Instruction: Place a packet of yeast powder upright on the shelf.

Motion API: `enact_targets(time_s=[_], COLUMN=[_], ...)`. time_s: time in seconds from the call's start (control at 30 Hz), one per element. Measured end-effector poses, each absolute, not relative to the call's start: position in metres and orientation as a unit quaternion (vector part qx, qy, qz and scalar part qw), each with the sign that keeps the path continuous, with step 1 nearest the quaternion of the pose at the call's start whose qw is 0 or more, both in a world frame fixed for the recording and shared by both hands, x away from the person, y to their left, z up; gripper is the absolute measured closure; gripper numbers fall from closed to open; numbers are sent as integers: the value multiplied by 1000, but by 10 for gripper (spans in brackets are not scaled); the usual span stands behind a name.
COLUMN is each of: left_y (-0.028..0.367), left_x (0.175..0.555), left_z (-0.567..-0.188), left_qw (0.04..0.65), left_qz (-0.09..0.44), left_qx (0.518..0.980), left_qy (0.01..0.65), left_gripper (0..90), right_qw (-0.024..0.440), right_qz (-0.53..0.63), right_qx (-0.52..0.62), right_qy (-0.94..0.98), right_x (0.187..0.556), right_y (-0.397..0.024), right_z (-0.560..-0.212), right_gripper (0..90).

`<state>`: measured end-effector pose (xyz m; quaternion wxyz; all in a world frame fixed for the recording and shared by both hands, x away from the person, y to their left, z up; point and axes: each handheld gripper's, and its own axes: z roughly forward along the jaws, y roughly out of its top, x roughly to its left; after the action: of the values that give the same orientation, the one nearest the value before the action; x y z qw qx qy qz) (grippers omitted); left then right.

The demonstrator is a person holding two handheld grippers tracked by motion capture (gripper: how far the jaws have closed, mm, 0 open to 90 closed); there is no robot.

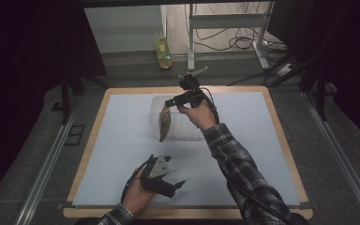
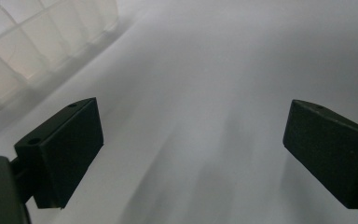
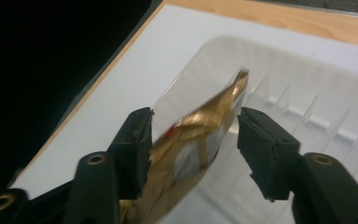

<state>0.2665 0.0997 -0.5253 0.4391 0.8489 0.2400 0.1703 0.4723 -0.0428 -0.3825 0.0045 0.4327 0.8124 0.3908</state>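
White paper (image 1: 122, 154) covers our wooden table (image 1: 281, 131). Around it we see dark grey floor, a metal frame (image 1: 225, 21) and a yellow bottle (image 1: 163, 51) far back. Our right gripper (image 1: 168, 104) holds a gold packet (image 1: 164, 124) up over the clear plastic tray (image 1: 187, 129) in the middle; its jaws pinch the packet's top. Our left gripper (image 1: 173, 178) rests near us, jaws wide open and empty.

No text can be read: the gold packet (image 3: 191, 154) at lower centre of the right gripper view shows red and white patches, too blurred
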Motion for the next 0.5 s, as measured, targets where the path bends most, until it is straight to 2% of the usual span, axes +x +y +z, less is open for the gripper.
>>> enact_targets(time_s=[0.13, 0.4, 0.5], left_y=[105, 111, 113], left_x=[267, 268, 266], left_z=[-523, -521, -522], left_qw=[448, 451, 452], left_qz=[172, 174, 174], left_qx=[840, 835, 833], left_qy=[252, 263, 266], left_gripper=[48, 47, 48], right_qw=[3, -11, 0], right_qz=[389, 396, 396], right_qx=[410, 389, 375], right_qy=[825, 832, 838], right_x=[446, 417, 403], right_y=[-51, -56, -50], right_z=[-384, -396, -406], right_gripper=[429, 413, 411])
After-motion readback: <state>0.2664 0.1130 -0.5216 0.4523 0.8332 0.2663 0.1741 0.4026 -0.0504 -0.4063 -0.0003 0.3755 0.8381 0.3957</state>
